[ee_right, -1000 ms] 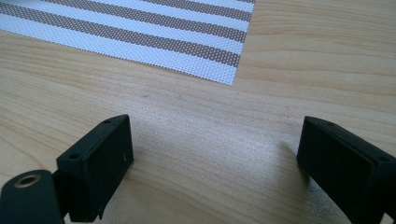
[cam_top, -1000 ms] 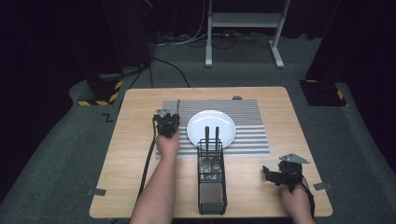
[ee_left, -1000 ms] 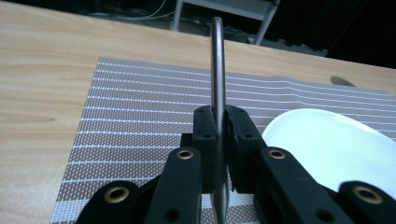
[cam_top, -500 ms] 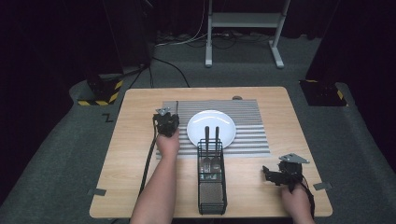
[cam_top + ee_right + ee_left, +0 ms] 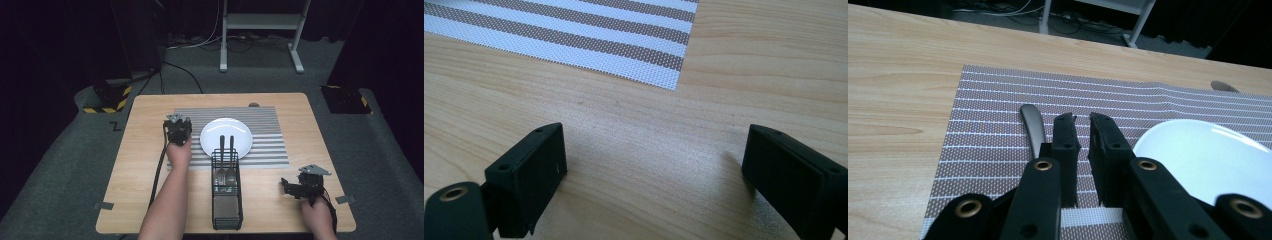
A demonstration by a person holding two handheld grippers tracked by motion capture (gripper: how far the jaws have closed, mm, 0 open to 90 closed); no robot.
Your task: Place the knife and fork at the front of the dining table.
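Evidently laying a place setting. Left gripper (image 5: 1083, 120) low over striped placemat (image 5: 998, 100), jaws nearly closed, empty; utensil handle (image 5: 1032, 125) lies just left of them, long axis running away from the person, beside white plate (image 5: 1208, 155). Right gripper (image 5: 651, 165) wide open, empty, well apart. Cutlery caddy (image 5: 226, 192) between hands.

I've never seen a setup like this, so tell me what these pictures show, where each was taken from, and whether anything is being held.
A person sits at a wooden table holding a hand-operated claw in each hand. The high view looks down from above; the other two come from cameras riding on each claw.

On the table lie a striped placemat with a white plate, and a black wire caddy with two dark handles standing in it.

The left claw hovers over the mat, nearly shut with nothing between its jaws; a metal utensil handle lies on the mat beside it. The right claw is wide open over bare wood, holding nothing.
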